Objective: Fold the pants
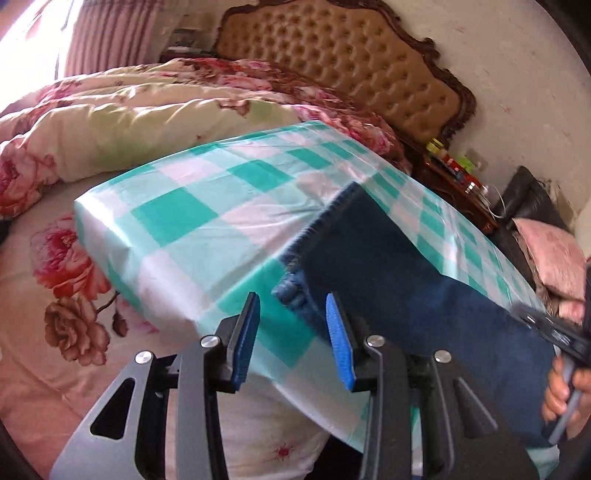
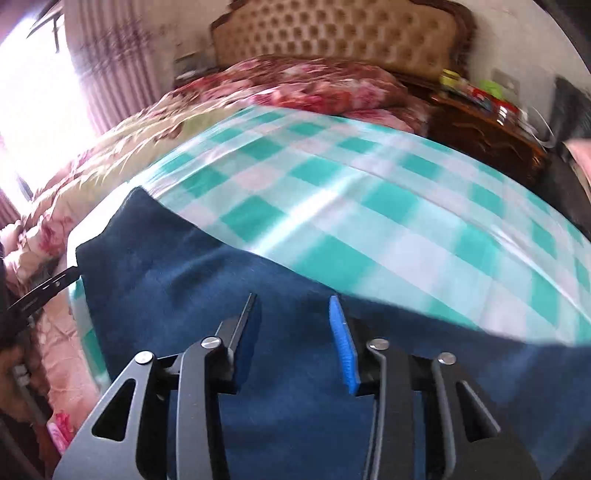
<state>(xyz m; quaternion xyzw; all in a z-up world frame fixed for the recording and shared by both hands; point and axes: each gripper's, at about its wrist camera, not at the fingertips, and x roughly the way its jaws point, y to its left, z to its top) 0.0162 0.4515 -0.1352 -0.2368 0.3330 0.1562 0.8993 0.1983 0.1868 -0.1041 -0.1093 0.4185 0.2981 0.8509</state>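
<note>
Dark blue pants (image 2: 229,295) lie flat in a long folded strip on the teal-checked cloth (image 2: 369,206), left gripper (image 1: 291,325) and right gripper (image 2: 293,325) both hovering above, jaws apart, empty.

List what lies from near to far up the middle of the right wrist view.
right gripper → dark blue pants → teal checked cloth → red floral quilt → tufted tan headboard
</note>
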